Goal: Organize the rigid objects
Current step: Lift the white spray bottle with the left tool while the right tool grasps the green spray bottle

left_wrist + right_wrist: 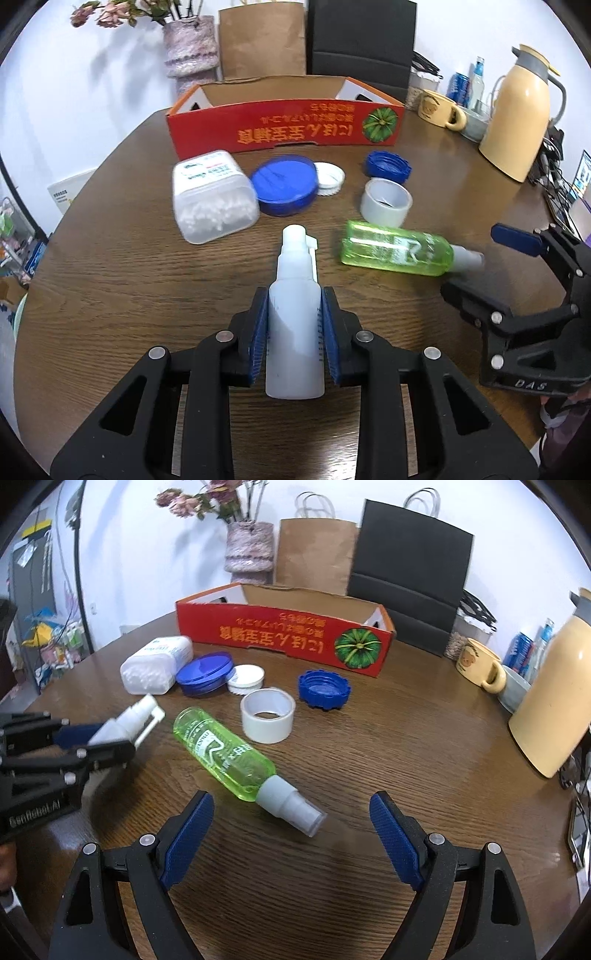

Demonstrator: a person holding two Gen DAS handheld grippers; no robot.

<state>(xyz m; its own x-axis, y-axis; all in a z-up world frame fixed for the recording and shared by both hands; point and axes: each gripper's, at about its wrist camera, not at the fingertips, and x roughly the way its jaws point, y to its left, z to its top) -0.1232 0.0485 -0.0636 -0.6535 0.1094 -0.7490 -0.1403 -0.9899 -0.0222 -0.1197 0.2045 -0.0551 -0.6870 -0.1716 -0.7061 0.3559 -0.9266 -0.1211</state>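
The left tool (294,334) clamps a white spray bottle (294,325) around its body, low over the tabletop (122,280); light, stiff, smooth plastic, likely best held mid-body. The right tool (291,834) stands spread and empty before a green spray bottle (225,755) lying near the red box (284,638).
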